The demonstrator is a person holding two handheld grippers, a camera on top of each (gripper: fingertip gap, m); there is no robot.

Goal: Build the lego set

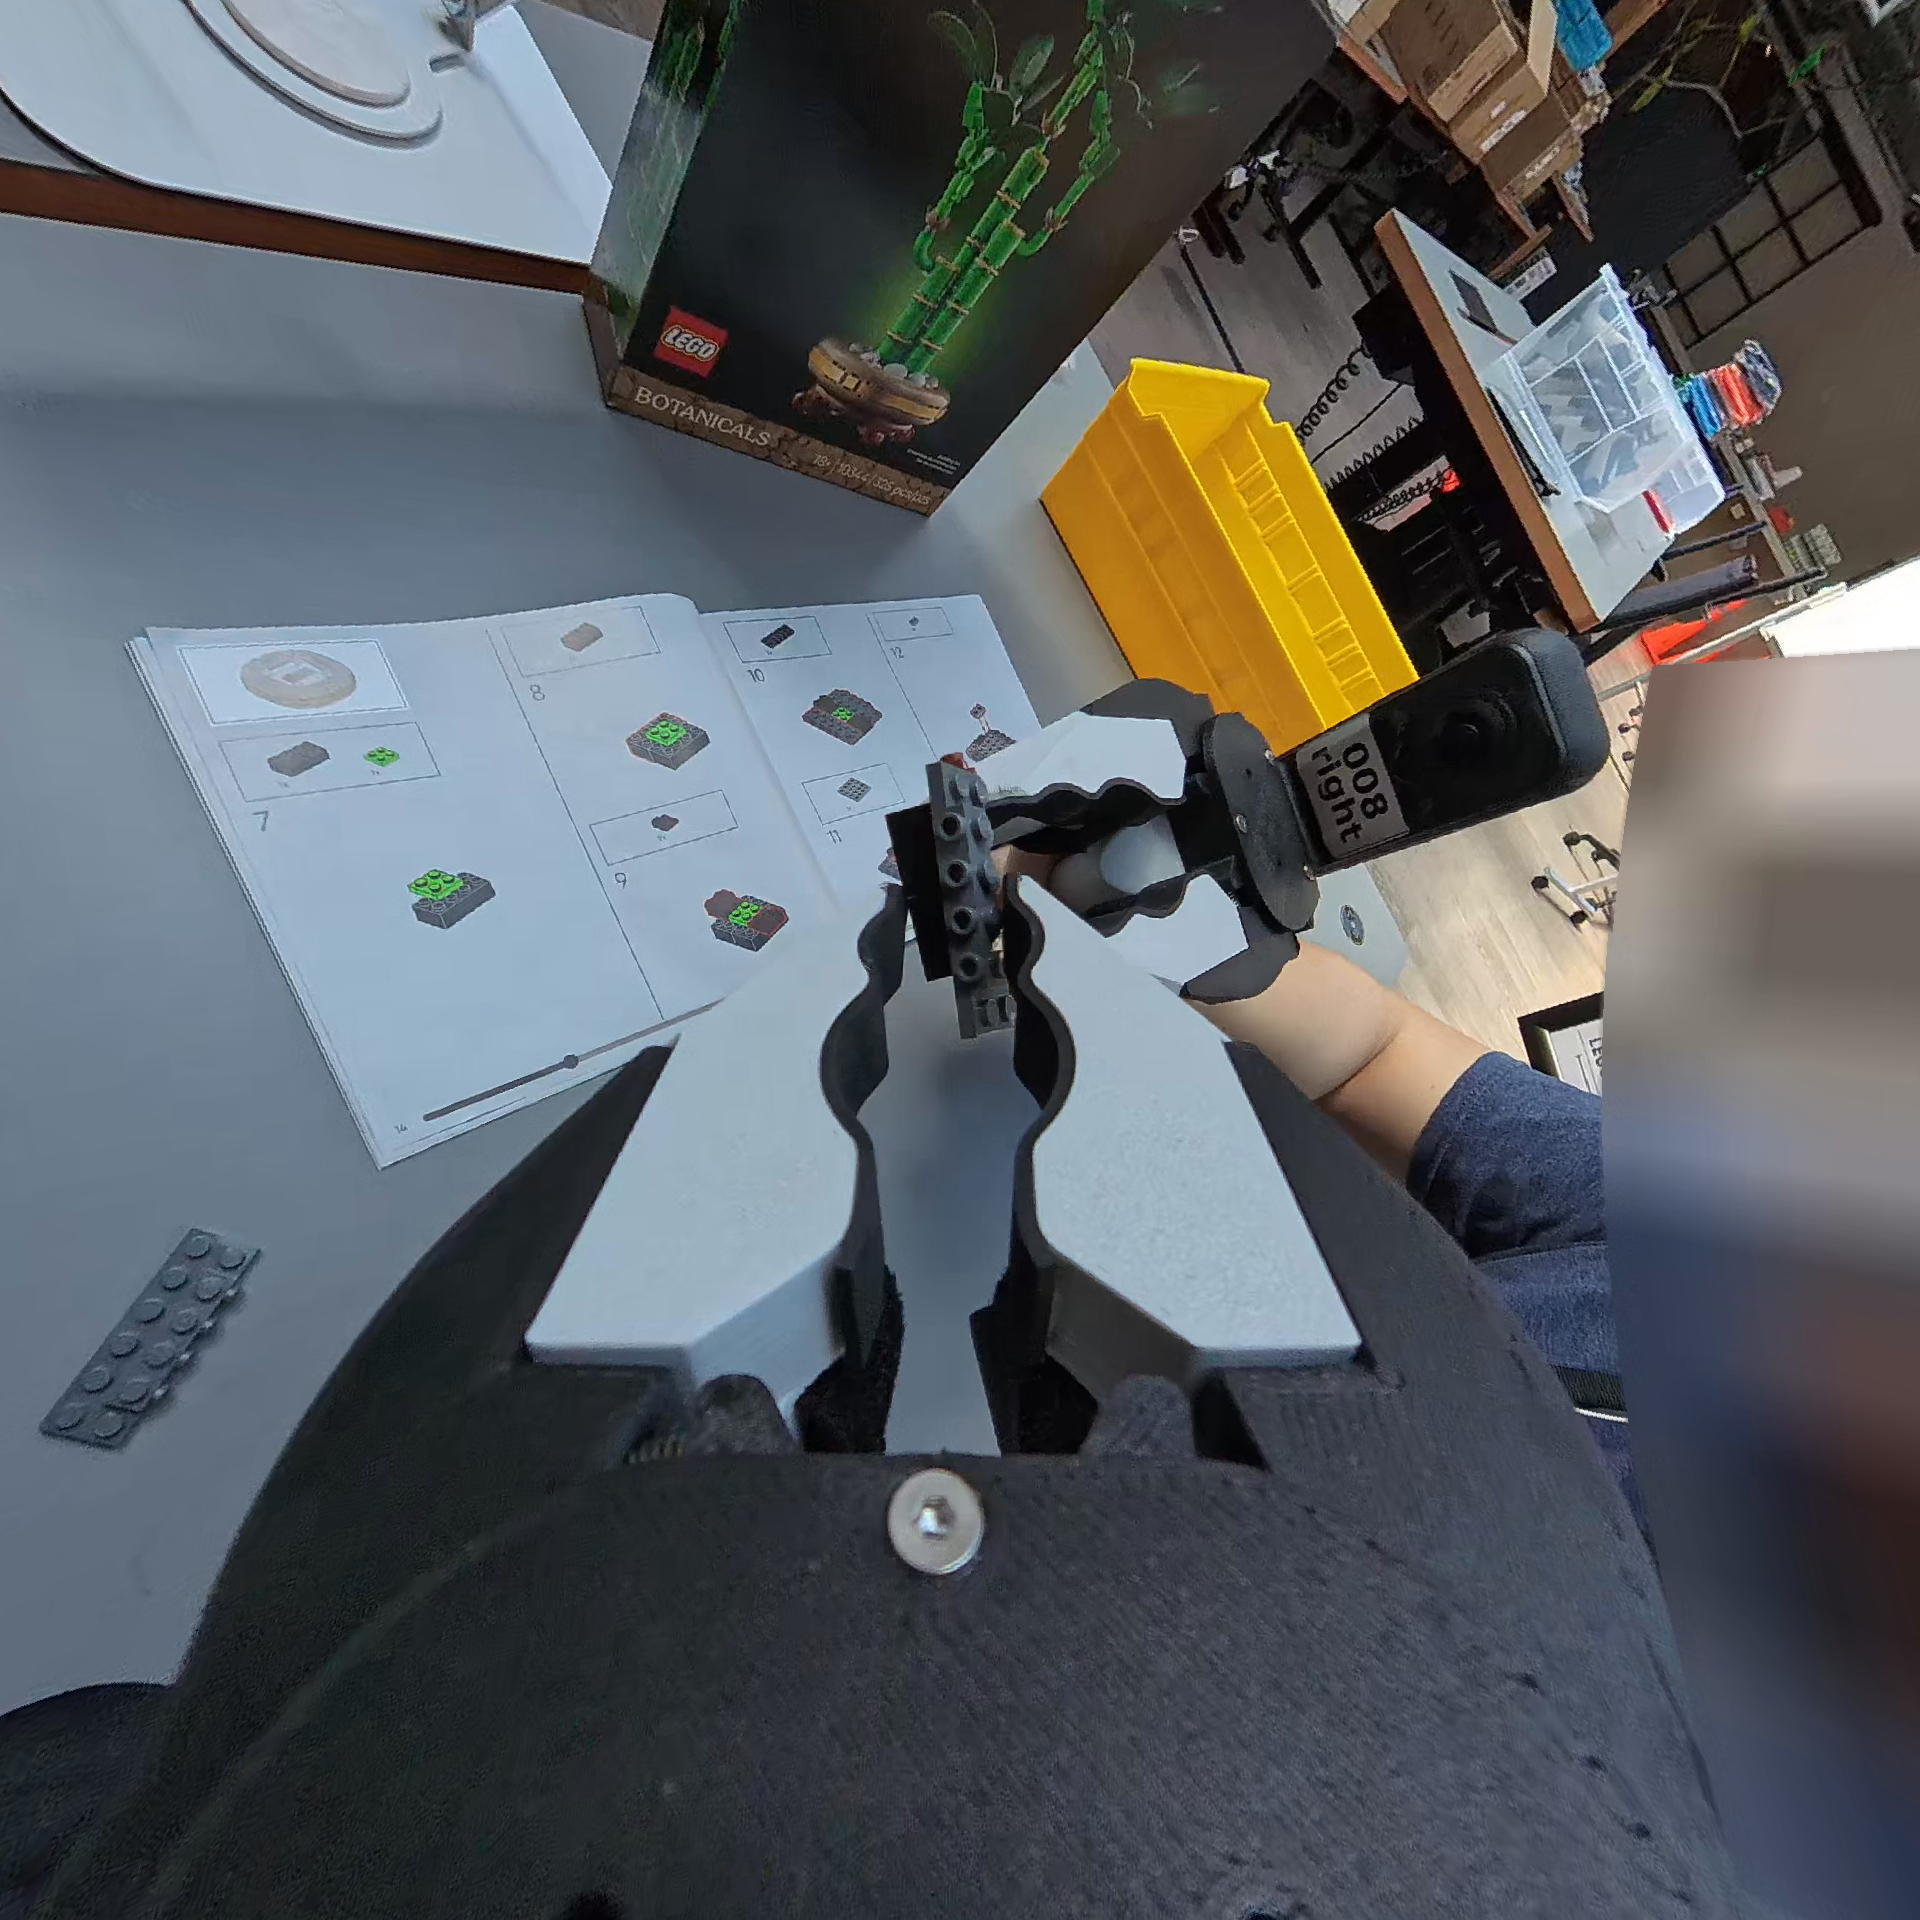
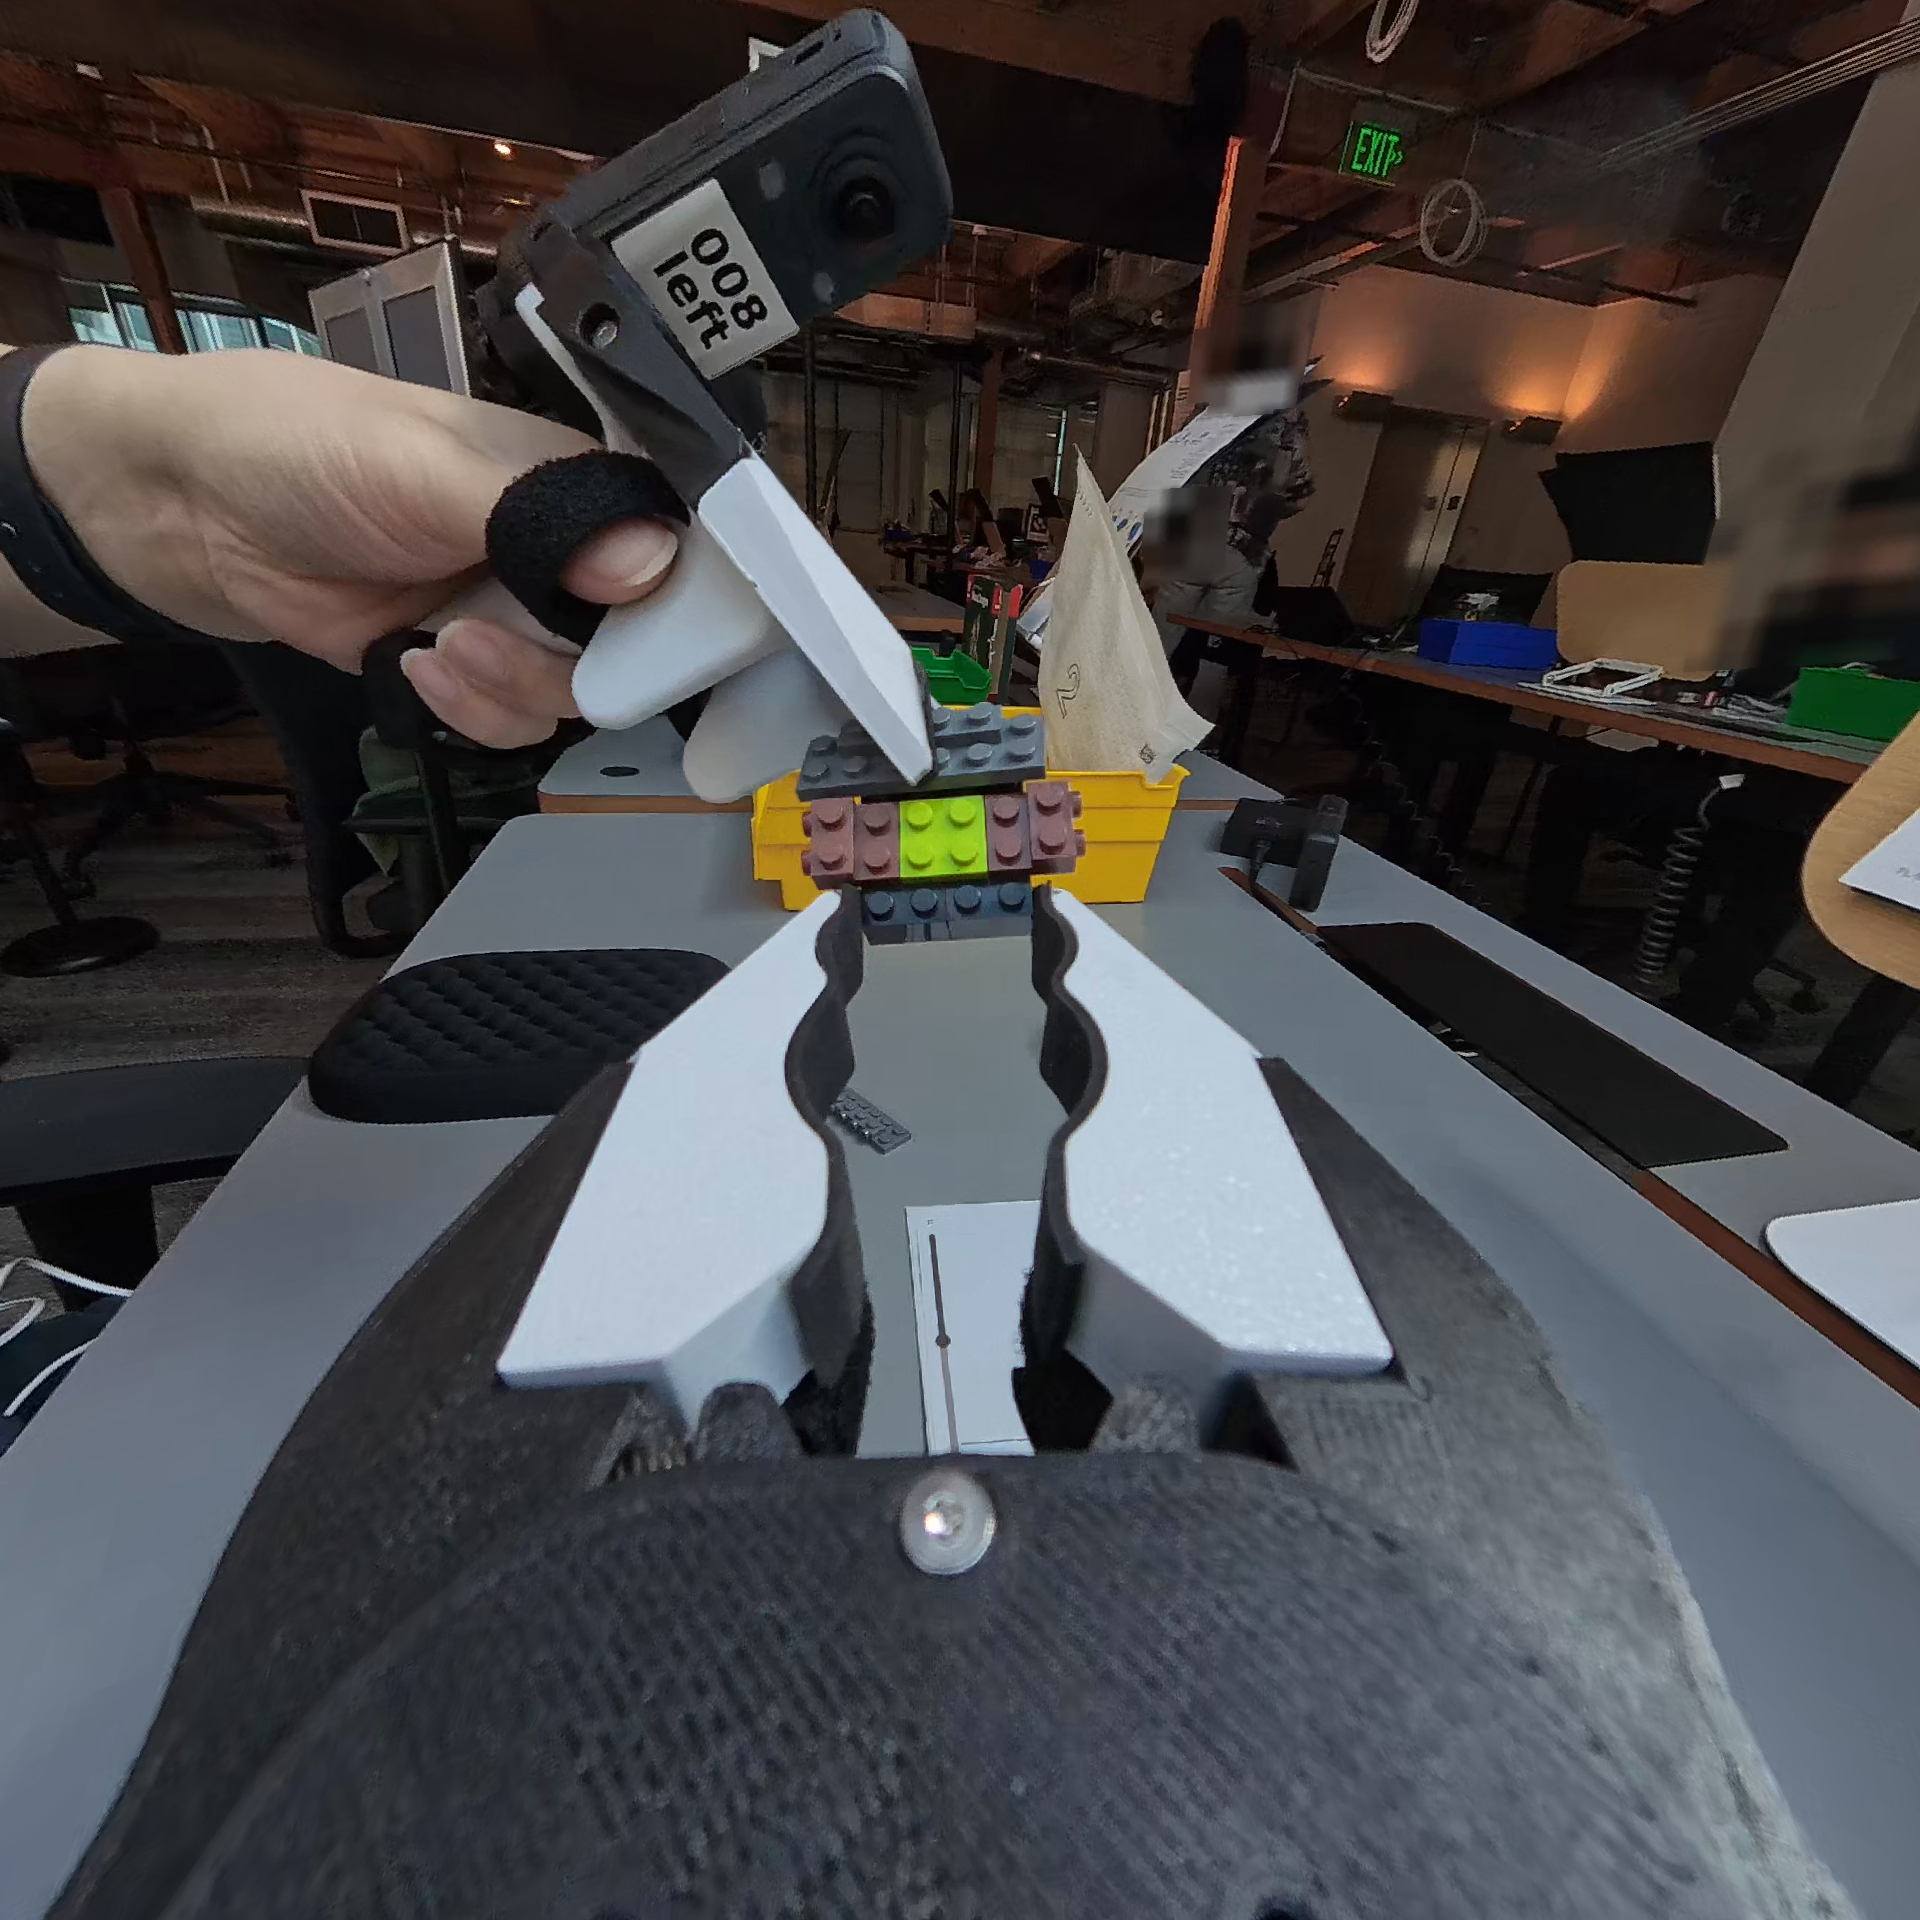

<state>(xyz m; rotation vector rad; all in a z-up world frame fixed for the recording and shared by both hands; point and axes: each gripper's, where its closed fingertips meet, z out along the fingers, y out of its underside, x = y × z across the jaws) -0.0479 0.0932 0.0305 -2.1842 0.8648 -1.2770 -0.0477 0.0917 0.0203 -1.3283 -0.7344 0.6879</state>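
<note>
A small lego assembly (image 2: 940,844) of brown and lime-green bricks, with dark grey bricks below and a dark grey plate (image 2: 977,740) on top, is held in the air over the grey table (image 2: 582,894). My right gripper (image 2: 945,912) is shut on its lower grey bricks. My left gripper (image 2: 883,774) comes in from the upper left and pinches the top grey plate. In the left wrist view the assembly (image 1: 961,914) stands edge-on between my left gripper (image 1: 954,912) fingers, and the right gripper (image 1: 982,836) holds it from the right.
An open instruction booklet (image 1: 499,831) lies on the table (image 1: 156,499), with the lego box (image 1: 862,260) behind it. A loose dark grey plate (image 1: 151,1340) lies at the left. A yellow bin (image 1: 1226,551) stands at the far edge. A black mat (image 2: 1538,1039) lies to the right.
</note>
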